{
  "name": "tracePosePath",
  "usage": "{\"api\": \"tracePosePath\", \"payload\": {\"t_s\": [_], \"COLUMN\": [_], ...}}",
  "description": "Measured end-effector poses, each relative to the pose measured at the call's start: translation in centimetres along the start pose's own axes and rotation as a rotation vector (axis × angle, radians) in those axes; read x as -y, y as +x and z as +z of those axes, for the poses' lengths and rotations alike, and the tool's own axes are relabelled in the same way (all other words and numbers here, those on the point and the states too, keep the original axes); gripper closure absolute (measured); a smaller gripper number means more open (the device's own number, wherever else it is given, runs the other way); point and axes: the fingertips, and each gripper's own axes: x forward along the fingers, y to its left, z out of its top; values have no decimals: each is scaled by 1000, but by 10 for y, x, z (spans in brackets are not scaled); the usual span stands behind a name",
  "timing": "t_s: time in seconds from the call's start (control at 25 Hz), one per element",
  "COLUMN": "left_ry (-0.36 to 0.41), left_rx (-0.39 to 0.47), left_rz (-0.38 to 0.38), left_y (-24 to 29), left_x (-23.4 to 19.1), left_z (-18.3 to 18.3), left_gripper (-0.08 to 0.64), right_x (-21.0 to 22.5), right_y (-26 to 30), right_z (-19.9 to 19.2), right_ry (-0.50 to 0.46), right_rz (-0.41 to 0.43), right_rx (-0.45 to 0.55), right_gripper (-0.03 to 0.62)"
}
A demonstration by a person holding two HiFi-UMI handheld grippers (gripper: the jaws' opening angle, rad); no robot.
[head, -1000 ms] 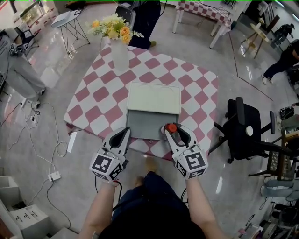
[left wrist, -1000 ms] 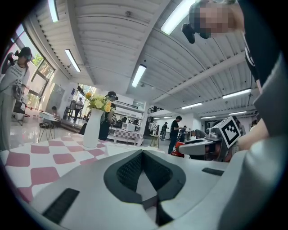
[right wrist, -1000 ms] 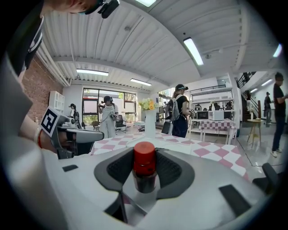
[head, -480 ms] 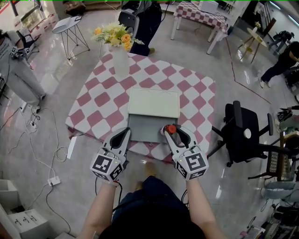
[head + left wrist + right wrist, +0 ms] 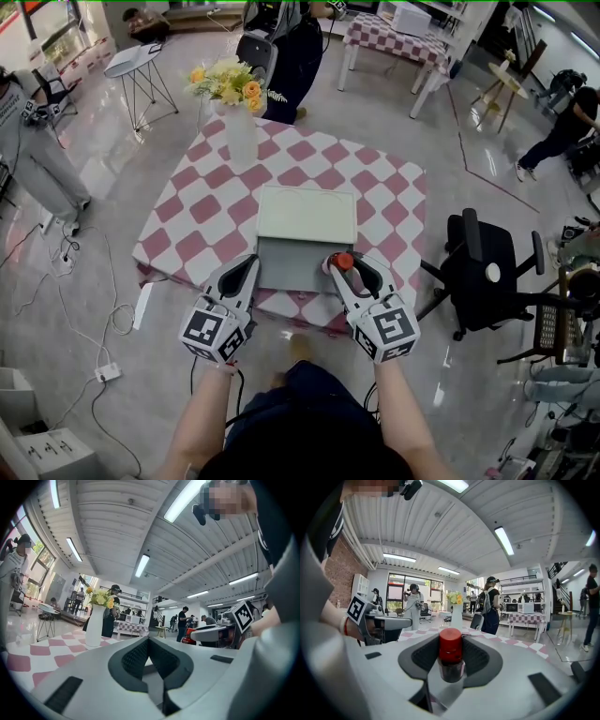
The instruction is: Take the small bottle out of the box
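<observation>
A small dark bottle with a red cap [image 5: 344, 261] [image 5: 450, 645] stands upright between the pads of my right gripper [image 5: 343, 268] [image 5: 451, 663], which is shut on it. It is held at the near right corner of the open box, whose grey base [image 5: 289, 264] lies in front of its cream lid [image 5: 307, 214]. The box lies on a pink and white checked table [image 5: 187, 220]. My left gripper [image 5: 246, 272] [image 5: 150, 652] hovers at the box's near left corner, its pads together with nothing between them.
A white vase of yellow flowers [image 5: 239, 112] [image 5: 96, 620] [image 5: 456, 613] stands at the table's far left. A black office chair [image 5: 487, 272] is to the right of the table. Cables and a power strip [image 5: 108, 373] lie on the floor at the left. Several people stand around the room.
The head view has shifted a little, so the table sits slightly higher in the frame. Both grippers keep their places, and the bottle stays in the right one.
</observation>
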Motion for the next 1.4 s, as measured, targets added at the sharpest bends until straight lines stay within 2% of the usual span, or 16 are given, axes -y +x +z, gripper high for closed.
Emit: {"api": "tracePosePath", "payload": {"t_s": [1.4], "left_ry": [41], "left_rx": [53], "left_rz": [8], "left_y": [1], "left_x": [3], "left_z": [53], "left_gripper": [558], "right_x": [6], "right_y": [-21], "right_z": [57], "right_ry": [0], "right_rz": [-6], "right_rx": [83], "right_gripper": [446]}}
